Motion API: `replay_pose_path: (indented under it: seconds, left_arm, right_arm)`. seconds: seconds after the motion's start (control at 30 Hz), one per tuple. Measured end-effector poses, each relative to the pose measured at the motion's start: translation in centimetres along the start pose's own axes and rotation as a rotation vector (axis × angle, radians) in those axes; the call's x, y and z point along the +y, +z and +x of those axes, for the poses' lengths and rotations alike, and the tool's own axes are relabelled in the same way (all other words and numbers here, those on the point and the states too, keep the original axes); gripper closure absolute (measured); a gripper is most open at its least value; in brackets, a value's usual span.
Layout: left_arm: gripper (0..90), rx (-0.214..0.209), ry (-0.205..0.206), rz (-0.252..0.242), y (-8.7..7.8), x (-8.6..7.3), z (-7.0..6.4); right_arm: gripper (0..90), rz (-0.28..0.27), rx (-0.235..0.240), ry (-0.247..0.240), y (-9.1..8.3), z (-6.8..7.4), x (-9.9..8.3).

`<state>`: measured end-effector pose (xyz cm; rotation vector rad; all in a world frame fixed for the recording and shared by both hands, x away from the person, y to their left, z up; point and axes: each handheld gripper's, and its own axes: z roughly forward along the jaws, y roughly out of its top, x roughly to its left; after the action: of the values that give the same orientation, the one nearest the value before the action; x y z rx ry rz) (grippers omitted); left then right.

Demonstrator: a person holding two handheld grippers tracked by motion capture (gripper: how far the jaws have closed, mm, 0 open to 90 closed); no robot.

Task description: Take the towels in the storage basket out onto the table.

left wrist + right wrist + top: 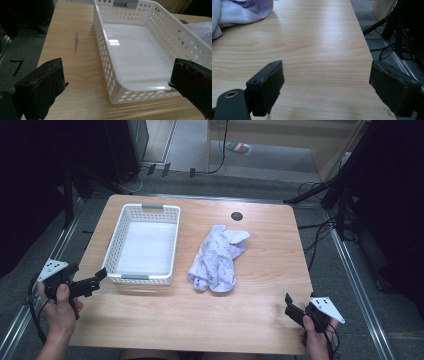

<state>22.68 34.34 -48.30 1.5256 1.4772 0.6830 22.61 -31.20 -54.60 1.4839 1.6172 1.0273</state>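
I see a white perforated basket (143, 245) on the left half of the wooden surface (260, 285), and its smooth floor holds nothing. A crumpled pale lilac cloth (218, 258) with a faint print lies just right of the basket, near the middle of the surface, not touching it.

My left gripper (97, 279) sits at the near left corner of the basket, its fingers (43, 85) spread wide; in the left gripper view that basket corner (120, 92) lies between them, the right finger close against the near rim.

My right gripper (292, 306) hovers at the near right edge of the surface, fingers (268, 85) spread, with bare wood between them. The cloth (242, 11) lies well ahead and to their left.

I can read no writing or labels anywhere.
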Motion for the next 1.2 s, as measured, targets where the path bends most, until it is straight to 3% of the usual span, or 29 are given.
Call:
replay_pose_path:
  seconds: [0.37, 0.6, 0.8, 1.0, 1.03, 1.13, 1.2]
  left_arm:
    - [0.0, 0.035, -0.007, -0.003, 0.4, -3.3, 2.5]
    - [0.0, 0.057, -0.036, 0.019, 0.7, -5.1, 3.7]
    - [0.0, 0.071, -0.038, 0.011, 0.8, -5.4, 3.8]
    - [0.0, 0.096, 0.026, -0.002, 1.4, -6.2, 2.8]
    - [0.0, 0.129, 0.083, 0.031, 2.0, -6.3, 2.3]
    - [0.1, 0.131, 0.114, 0.048, 2.1, -6.3, 2.0]
    - [0.1, 0.126, 0.103, 0.044, 2.1, -6.3, 2.1]
  right_arm:
    - [12.8, 0.000, -0.003, -0.005, 0.0, 0.0, 0.0]
    - [12.8, 0.005, -0.012, 0.003, 0.0, 0.1, 0.0]
    - [12.8, 0.005, -0.019, 0.010, -0.1, 0.0, 0.0]
    - [12.8, 0.010, -0.019, 0.005, 0.0, 0.0, 0.0]
    - [12.8, 0.014, -0.012, -0.004, 0.0, 0.1, 0.0]
    - [12.9, 0.013, -0.011, -0.012, 0.0, 0.1, 0.0]
    - [12.9, 0.016, -0.015, -0.014, 0.0, 0.1, 0.0]
